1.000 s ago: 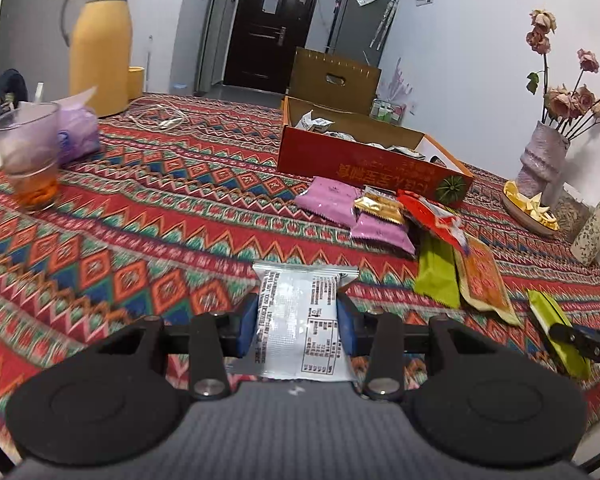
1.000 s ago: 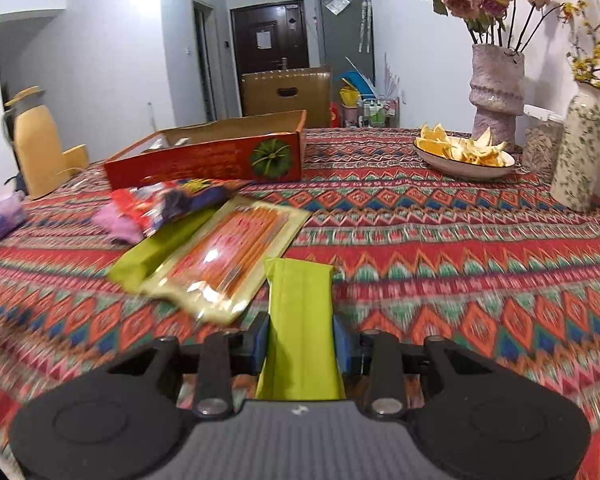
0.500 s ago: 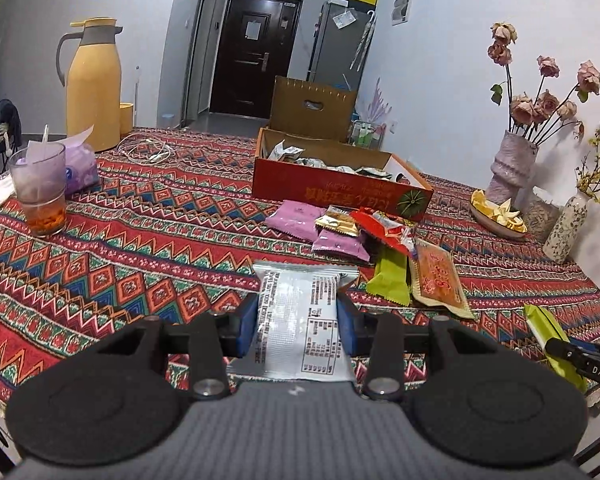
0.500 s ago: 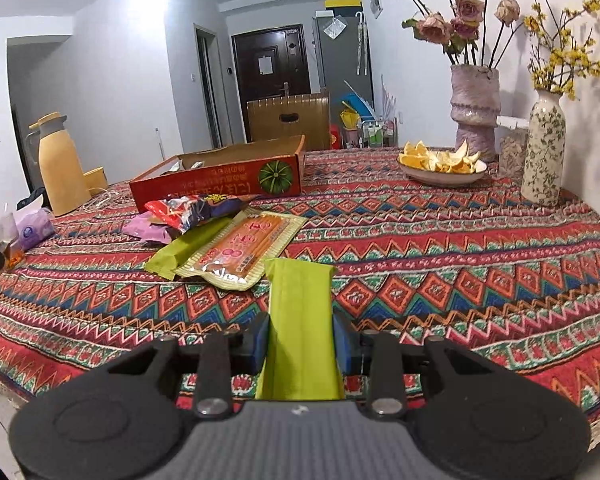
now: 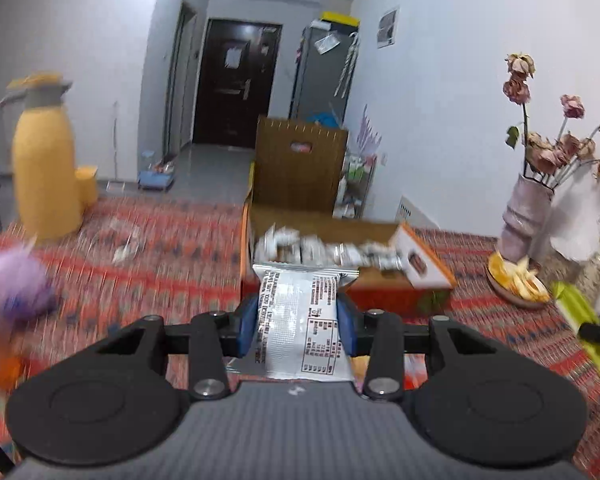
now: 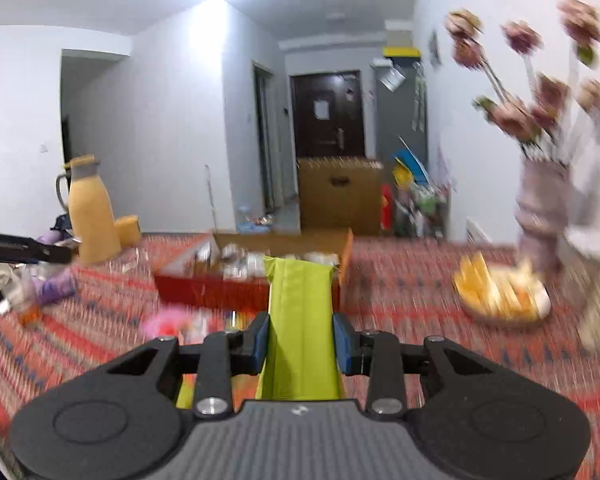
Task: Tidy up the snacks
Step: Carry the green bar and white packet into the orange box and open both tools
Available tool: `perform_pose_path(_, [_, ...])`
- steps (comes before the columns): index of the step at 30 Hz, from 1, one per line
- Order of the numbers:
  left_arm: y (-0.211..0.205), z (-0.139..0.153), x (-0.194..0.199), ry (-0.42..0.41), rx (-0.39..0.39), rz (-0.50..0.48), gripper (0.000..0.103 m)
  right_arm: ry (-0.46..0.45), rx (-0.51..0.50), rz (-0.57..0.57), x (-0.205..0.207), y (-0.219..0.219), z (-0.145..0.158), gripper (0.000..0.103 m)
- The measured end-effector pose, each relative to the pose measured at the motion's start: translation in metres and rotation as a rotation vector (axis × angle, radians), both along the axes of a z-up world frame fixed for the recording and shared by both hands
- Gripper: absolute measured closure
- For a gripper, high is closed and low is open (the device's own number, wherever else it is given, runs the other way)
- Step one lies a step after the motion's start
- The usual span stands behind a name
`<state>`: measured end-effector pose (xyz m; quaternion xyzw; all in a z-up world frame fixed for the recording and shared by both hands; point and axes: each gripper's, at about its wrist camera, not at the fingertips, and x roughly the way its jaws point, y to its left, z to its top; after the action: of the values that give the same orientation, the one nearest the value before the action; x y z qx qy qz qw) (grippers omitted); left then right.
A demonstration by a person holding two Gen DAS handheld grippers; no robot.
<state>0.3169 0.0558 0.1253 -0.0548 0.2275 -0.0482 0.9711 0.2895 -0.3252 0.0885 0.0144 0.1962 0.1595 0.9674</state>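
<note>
My left gripper (image 5: 297,326) is shut on a silver snack packet (image 5: 300,320) with black print, held in the air over the patterned tablecloth. Just beyond it lies the open red snack box (image 5: 380,300) with several silver packets inside. My right gripper (image 6: 300,342) is shut on a lime green packet (image 6: 302,320), also lifted, facing the same red box (image 6: 220,292). In the left wrist view, that green packet (image 5: 576,308) and the right gripper show at the right edge. Blurred loose snacks (image 6: 172,322) lie on the cloth below the right gripper.
A yellow jug (image 5: 46,160) stands at the far left, with a purple bag (image 5: 16,284) nearer. A bowl of orange peel (image 6: 500,296) and a vase of dried flowers (image 6: 544,208) sit at the right. A brown cardboard box (image 5: 300,164) stands behind the red box.
Both grippers have risen and moved toward the red box, each still holding its packet. The loose snacks on the cloth have dropped below the grippers in view.
</note>
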Motion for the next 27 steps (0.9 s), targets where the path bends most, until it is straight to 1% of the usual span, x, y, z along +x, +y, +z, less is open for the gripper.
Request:
perform_pose_path(2, [-0.001, 0.004, 0.044, -0.002, 0.026, -0.001, 0.062, -0.011, 0.007, 0.01, 0.04, 0.007, 0.013, 0.07])
perform_pose_path(3, [-0.002, 0.004, 0.065, -0.001, 0.031, -0.005, 0.062, -0.003, 0.013, 0.016, 0.067, 0.011, 0.018, 0.07])
perform_pose_path(5, [-0.003, -0.001, 0.104, 0.01, 0.042, -0.004, 0.062, 0.039, 0.057, 0.032, 0.116, 0.016, 0.021, 0.07])
perform_pose_path(6, [-0.004, -0.005, 0.121, 0.023, 0.053, -0.007, 0.062, 0.08, 0.087, 0.031, 0.145, 0.019, 0.018, 0.07])
perform_pose_path(8, [-0.006, -0.019, 0.157, 0.064, 0.061, -0.006, 0.062, 0.134, 0.093, 0.029, 0.189, 0.027, 0.01, 0.07])
perform_pose_path(9, [-0.006, -0.026, 0.174, 0.09, 0.059, -0.006, 0.062, 0.159, 0.082, 0.016, 0.212, 0.033, 0.004, 0.07])
perform_pose_path(12, [-0.005, -0.049, 0.209, 0.151, 0.064, -0.008, 0.062, 0.207, 0.007, -0.033, 0.26, 0.052, -0.02, 0.07])
perform_pose_path(14, [-0.007, -0.065, 0.224, 0.187, 0.076, -0.02, 0.062, 0.233, -0.044, -0.067, 0.281, 0.064, -0.038, 0.07])
perform_pose_path(18, [-0.012, -0.086, 0.24, 0.218, 0.104, -0.032, 0.062, 0.262, -0.157, -0.089, 0.309, 0.088, -0.068, 0.071])
perform_pose_path(20, [-0.012, -0.092, 0.242, 0.227, 0.101, -0.039, 0.062, 0.26, -0.204, -0.094, 0.316, 0.099, -0.076, 0.071])
perform_pose_path(24, [-0.016, -0.102, 0.245, 0.242, 0.125, -0.048, 0.061, 0.255, -0.302, -0.116, 0.319, 0.117, -0.091, 0.07])
perform_pose_path(27, [-0.02, -0.104, 0.244, 0.235, 0.148, -0.052, 0.059, 0.26, -0.341, -0.14, 0.321, 0.123, -0.096, 0.069])
